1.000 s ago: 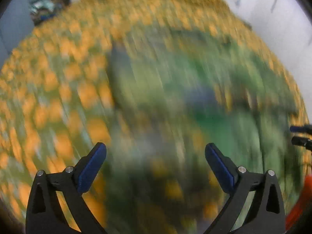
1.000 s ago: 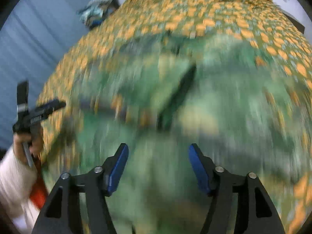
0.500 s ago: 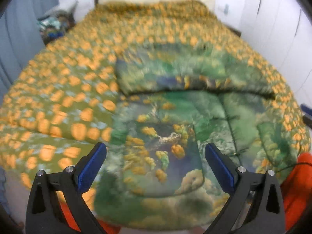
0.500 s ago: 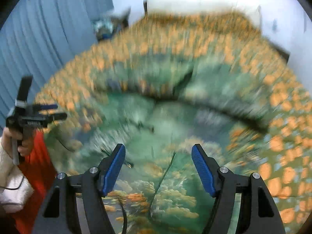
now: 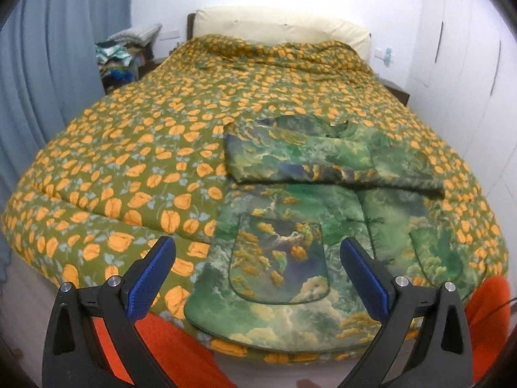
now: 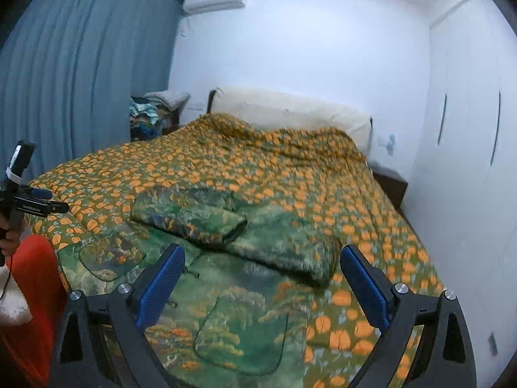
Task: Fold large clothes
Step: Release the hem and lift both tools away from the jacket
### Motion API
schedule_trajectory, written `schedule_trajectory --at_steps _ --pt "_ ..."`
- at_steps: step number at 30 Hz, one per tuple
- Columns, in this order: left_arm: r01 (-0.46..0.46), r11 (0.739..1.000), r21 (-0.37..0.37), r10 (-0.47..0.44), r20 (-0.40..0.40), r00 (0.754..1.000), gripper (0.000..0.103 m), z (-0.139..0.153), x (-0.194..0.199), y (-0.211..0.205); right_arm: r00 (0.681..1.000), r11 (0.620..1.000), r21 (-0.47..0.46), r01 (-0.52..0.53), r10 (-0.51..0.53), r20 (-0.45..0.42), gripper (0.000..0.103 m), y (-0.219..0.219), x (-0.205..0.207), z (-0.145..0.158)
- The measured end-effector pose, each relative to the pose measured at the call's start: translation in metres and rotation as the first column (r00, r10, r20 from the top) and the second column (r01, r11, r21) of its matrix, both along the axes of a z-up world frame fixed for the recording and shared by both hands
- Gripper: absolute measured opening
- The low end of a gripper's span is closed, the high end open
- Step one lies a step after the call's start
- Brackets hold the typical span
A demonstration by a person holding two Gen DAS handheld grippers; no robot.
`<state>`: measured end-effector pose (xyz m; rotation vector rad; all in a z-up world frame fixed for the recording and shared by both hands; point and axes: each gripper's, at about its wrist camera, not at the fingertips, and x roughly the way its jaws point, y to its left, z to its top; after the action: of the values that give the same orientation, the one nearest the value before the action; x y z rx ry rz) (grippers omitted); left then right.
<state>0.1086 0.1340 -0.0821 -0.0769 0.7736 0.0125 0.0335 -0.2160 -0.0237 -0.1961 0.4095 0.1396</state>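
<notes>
A large green landscape-print garment lies on the near right part of the bed, its upper part folded down into a thick band across the middle. It also shows in the right wrist view, with the folded band behind. My left gripper is open and empty, held above the garment's lower hem. My right gripper is open and empty, above the garment's near right side. The left gripper also shows at the right wrist view's left edge.
The bed carries a green quilt with orange flowers and a cream pillow at the head. Blue curtains hang on the left, a cluttered side table stands beside them, white wardrobe doors on the right. My orange trousers are at the bed's foot.
Both grippers have pulled back and up from close over the garment, away from the bed. Views were blurred with motion and are now steady. The folded band lies in place.
</notes>
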Motion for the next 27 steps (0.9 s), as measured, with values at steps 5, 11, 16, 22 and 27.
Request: schedule_trajectory --at_steps 5,11,16,22,27 --pt "-0.020 1.000 0.003 0.020 -0.031 0.999 0.102 -0.009 0.004 0.007 0.997 0.998 0.045 0.042 -0.039 -0.068 0.096 -0.014 -0.003 -0.022" --pt "-0.034 0.999 0.004 0.034 -0.061 0.998 0.102 -0.020 0.006 0.013 0.987 0.990 0.111 0.086 -0.069 -0.147 0.096 -0.031 0.000 -0.040" --pt "-0.042 0.999 -0.010 0.041 -0.092 0.995 0.102 -0.029 0.011 0.020 0.982 0.986 0.128 0.104 -0.082 -0.169 0.096 -0.036 0.005 -0.044" --pt "-0.042 0.999 0.017 0.044 -0.130 0.990 0.102 -0.038 0.017 0.026 0.976 0.984 0.138 0.109 -0.080 -0.201 0.096 -0.038 0.010 -0.052" --pt "-0.083 0.996 -0.028 0.077 -0.182 0.980 0.102 -0.052 0.026 0.052 0.969 0.979 0.158 0.131 -0.093 -0.229 0.096 -0.045 0.015 -0.058"
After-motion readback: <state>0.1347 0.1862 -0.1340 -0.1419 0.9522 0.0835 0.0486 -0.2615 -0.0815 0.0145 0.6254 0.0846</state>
